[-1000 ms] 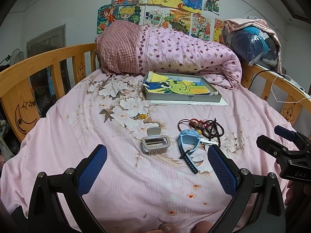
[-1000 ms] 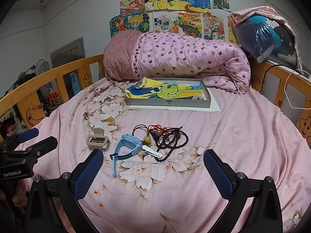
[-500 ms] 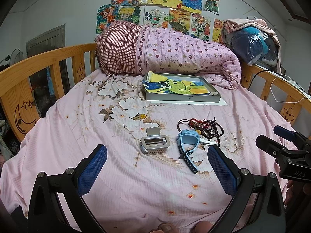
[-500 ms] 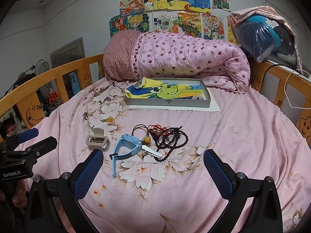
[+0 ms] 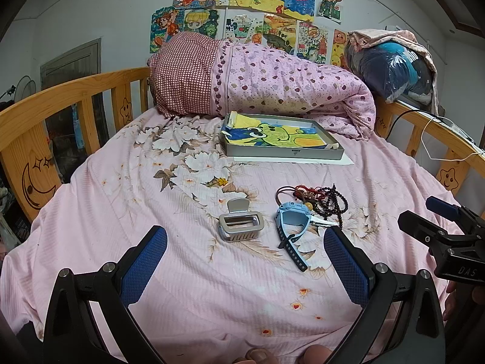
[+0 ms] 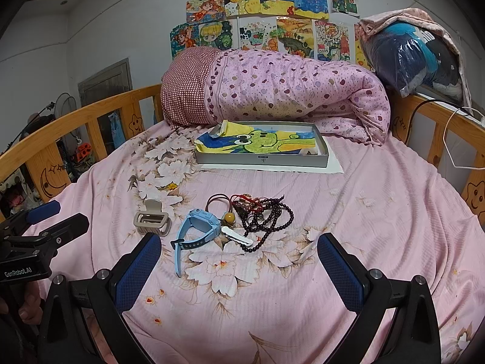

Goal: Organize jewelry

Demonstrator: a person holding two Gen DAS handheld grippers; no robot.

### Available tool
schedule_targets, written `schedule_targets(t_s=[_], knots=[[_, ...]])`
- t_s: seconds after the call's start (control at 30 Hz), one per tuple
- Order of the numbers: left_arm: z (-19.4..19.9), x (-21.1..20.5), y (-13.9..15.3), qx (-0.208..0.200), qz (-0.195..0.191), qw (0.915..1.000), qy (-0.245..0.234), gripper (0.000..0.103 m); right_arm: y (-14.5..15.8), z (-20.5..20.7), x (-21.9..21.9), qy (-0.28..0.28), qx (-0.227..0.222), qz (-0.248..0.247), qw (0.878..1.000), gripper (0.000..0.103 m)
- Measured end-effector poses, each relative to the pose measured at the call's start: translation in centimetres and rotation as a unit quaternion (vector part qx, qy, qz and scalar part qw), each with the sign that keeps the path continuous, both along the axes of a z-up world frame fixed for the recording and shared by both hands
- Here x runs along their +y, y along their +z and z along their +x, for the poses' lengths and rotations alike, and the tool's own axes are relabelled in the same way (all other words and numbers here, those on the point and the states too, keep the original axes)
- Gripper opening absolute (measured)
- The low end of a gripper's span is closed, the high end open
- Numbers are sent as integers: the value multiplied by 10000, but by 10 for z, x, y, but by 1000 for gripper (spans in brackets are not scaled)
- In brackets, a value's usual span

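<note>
**Both grippers wide open over bed, jewelry untouched**

Left wrist view: left gripper (image 5: 245, 261) hangs above the pink floral bedsheet (image 5: 121, 212), jaws spread wide, nothing btwn the blue pads. Straight ahead lies a grey hair claw clip (image 5: 240, 226), flat on the sheet. Just right of it, a blue watch (image 5: 292, 224) w/ strap trailing toward the camera. A silver hair clip (image 5: 324, 221) touches the watch's right side. Behind those, a tangle of dark bead bracelets (image 5: 332, 201) w/ red cord and a brown loop, all in one pile. Further back, a grey tray (image 5: 285, 153) lined w/ a kid's drawing sits on white paper, in front of a rolled pink quilt (image 5: 272, 88). Right gripper (image 5: 439, 221) shows at the right edge, also empty.

Right wrist view: right gripper (image 6: 239, 257) hovers low, jaws apart, holding nothing. Watch (image 6: 200, 227) lies btwn and ahead of the pads; beads (image 6: 269, 215) just right of it, claw clip (image 6: 151, 220) to the left, apart from the pile. Left gripper (image 6: 48, 215) at the left edge, a hand (image 6: 27, 306) under it. Tray (image 6: 262, 159) holds no jewelry.
</note>
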State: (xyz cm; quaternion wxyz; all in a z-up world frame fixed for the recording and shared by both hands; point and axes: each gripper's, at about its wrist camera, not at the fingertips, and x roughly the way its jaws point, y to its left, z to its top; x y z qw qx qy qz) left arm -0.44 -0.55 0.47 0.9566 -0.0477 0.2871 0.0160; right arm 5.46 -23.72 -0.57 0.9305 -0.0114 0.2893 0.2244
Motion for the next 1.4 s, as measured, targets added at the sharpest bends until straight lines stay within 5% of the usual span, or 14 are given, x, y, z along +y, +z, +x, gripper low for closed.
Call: schedule_targets(t_s=[1.03, 1.4], knots=[[0, 1, -1, 3, -13, 10000, -1, 101, 1, 1, -2, 5, 46, 2, 10000, 103], [11, 9, -6, 349, -422, 9983, 200, 101, -14, 4, 0, 1, 274, -40, 9996, 103]])
